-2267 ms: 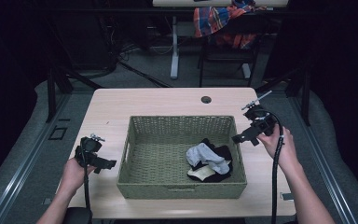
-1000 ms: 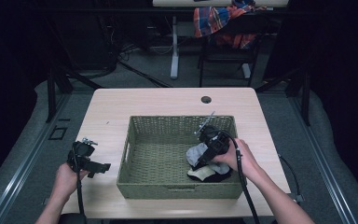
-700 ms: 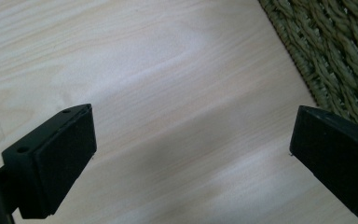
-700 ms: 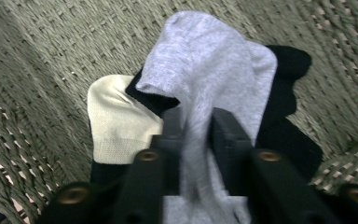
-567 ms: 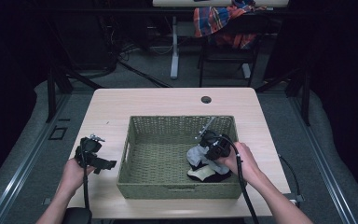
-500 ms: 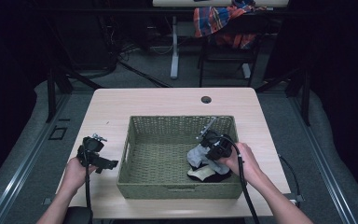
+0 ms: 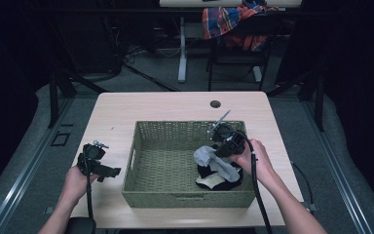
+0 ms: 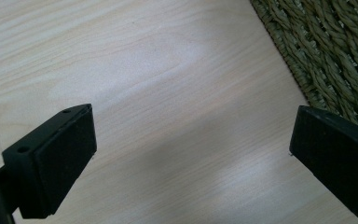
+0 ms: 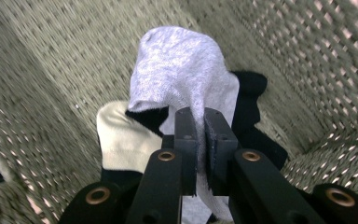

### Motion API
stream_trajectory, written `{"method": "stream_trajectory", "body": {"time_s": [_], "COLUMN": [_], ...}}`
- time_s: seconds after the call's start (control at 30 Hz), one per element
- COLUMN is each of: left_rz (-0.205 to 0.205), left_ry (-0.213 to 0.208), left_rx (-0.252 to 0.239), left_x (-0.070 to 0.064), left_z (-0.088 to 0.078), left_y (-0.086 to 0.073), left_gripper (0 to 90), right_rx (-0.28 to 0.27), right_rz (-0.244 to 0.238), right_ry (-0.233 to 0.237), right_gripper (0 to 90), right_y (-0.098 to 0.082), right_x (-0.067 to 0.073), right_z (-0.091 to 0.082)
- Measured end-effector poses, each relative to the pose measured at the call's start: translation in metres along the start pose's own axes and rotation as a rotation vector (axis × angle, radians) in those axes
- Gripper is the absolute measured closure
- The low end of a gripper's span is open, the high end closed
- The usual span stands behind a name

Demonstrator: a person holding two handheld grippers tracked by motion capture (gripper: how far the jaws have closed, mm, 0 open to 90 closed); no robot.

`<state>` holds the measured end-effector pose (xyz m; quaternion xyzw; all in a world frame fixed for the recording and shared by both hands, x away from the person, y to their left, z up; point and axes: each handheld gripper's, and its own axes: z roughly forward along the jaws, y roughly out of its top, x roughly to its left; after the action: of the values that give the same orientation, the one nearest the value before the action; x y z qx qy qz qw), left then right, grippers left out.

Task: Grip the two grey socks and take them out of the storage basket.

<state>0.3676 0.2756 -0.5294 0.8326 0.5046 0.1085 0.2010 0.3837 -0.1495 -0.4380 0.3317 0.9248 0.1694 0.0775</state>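
A green woven basket [image 7: 151,146] stands in the middle of the wooden table [image 7: 175,105]. My right gripper [image 7: 220,150] is inside it on the right, shut on a grey sock [image 7: 209,158] and holding it above a pile of black and cream socks [image 7: 219,181]. In the right gripper view the grey sock [image 9: 179,70] drapes over my closed jaws, with the cream sock [image 9: 121,137] and black sock [image 9: 247,100] underneath. My left gripper [image 7: 112,171] hovers over the table left of the basket, open, with bare wood between its pads [image 8: 56,158] and the basket wall [image 8: 326,56] beside it.
A round cable hole [image 7: 215,104] sits at the table's far edge. Behind the table stands a chair [image 7: 238,29] with a plaid cloth over it, and a desk leg [image 7: 182,48]. Bare wood lies left and behind the basket.
My right gripper came from the table's right side into the basket, closed on the grey sock and lifted it a little. The left gripper has barely shifted.
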Motion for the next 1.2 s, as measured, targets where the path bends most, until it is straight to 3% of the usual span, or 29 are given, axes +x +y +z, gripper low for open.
{"method": "stream_trajectory", "body": {"time_s": [0.17, 0.3, 0.43, 0.73, 1.2], "left_rz": [-0.001, 0.006, 0.021, 0.024, 0.007], "left_ry": [-0.003, -0.006, -0.013, -0.011, -0.01], "left_rx": [-0.001, 0.007, 0.001, 0.018, 0.03], "left_x": [0.001, 0.0, -0.004, -0.005, -0.002], "left_z": [0.0, 0.001, 0.002, 0.004, 0.005], "left_y": [0.0, 0.001, 0.003, 0.005, 0.004], "left_gripper": [0.7, 0.6, 0.6, 0.6, 0.6], "right_rx": [-0.019, -0.017, -0.048, -0.074, -0.156], "right_rz": [0.016, 0.051, 0.101, 0.059, 0.108], "right_ry": [0.001, 0.017, 0.035, 0.012, -0.028], "right_gripper": [85.8, 85.8, 85.8, 85.8, 85.7], "right_y": [0.016, 0.025, 0.018, 0.015, -0.002], "right_x": [-0.005, -0.018, -0.029, -0.027, -0.044], "right_z": [-0.008, -0.013, -0.016, -0.035, -0.072]}}
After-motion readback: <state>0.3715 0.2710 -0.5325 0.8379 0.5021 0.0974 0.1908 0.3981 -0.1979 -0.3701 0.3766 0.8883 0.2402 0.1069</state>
